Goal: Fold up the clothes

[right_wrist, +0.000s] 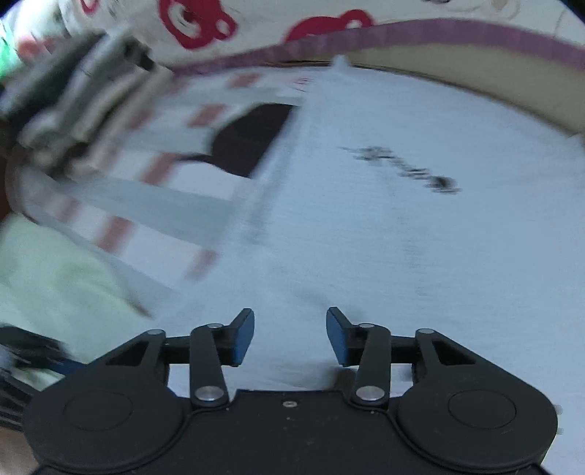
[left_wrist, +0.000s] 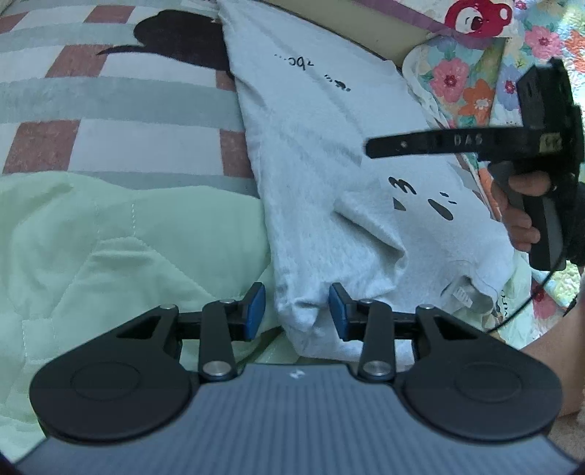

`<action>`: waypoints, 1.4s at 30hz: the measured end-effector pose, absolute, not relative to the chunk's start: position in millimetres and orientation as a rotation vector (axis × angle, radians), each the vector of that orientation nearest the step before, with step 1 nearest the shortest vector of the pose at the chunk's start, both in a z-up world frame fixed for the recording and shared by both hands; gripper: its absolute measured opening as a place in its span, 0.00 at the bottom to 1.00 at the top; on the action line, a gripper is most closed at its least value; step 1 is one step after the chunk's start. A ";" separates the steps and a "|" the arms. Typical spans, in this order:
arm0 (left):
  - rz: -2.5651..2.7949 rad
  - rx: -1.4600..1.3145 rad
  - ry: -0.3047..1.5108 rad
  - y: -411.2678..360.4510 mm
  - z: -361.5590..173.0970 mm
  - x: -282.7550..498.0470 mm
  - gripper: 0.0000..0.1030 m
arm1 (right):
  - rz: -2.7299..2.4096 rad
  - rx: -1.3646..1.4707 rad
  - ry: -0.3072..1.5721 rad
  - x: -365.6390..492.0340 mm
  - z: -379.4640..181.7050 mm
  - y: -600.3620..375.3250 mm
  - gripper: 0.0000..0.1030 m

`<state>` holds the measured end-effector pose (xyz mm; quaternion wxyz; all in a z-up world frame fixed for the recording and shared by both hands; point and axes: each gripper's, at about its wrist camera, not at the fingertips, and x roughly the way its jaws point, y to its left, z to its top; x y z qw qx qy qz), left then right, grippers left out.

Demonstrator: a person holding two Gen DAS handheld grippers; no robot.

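A white T-shirt (left_wrist: 329, 146) with small black print lies lengthwise on the bed, narrowed into a long strip. My left gripper (left_wrist: 297, 310) is at its near end. A bunched fold of the shirt sits between the blue pads (left_wrist: 256, 310); the left pad stands apart from the cloth, and the right pad is at its edge. In the left wrist view, my right gripper (left_wrist: 369, 148) shows side-on over the shirt's right half, held by a hand (left_wrist: 519, 219). The right wrist view is blurred: that gripper (right_wrist: 290, 336) is open above the flat shirt (right_wrist: 384, 237), with nothing between its pads.
A pale green quilt (left_wrist: 109, 237) lies to the left of the shirt, over a checked blanket (left_wrist: 109, 109) with a dark patch. Floral fabric (left_wrist: 464, 84) and a cloth with a red bear print (left_wrist: 475, 18) lie at the far right. A blurred grey device (right_wrist: 73, 102) is at upper left.
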<state>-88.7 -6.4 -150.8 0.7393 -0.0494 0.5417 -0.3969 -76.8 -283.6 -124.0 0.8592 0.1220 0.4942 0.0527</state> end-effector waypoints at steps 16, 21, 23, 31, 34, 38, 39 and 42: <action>-0.937 -0.037 1.171 2.9 -142.2 -111.4 0.13 | 0.435 0.059 1.343 -78.5 -138.6 -248.5 0.50; -0.961 -0.033 1.161 -1.9 -143.0 -112.9 0.13 | 0.420 0.017 1.455 -111.3 -137.8 -260.4 0.48; -0.939 -0.029 1.156 -2.5 -143.8 -110.7 0.15 | 0.397 0.017 1.450 -118.5 -133.9 -262.9 0.48; -0.892 0.024 1.059 -10.1 -145.7 -109.2 0.27 | 0.396 0.184 1.252 -91.9 -116.6 -252.0 0.53; -0.896 0.052 1.044 -13.7 -145.4 -111.6 0.25 | 0.433 0.173 1.275 -77.0 -128.1 -229.6 0.54; -0.898 0.092 1.000 -12.6 -140.0 -118.6 0.11 | 0.428 0.053 1.267 -80.4 -130.2 -215.6 0.38; -0.894 0.094 0.990 -11.4 -137.8 -119.9 0.10 | 0.428 0.059 1.251 -84.8 -126.7 -218.6 0.10; -0.884 0.101 0.962 -8.1 -131.2 -123.8 0.09 | 0.389 0.125 1.219 -100.6 -115.7 -237.8 0.05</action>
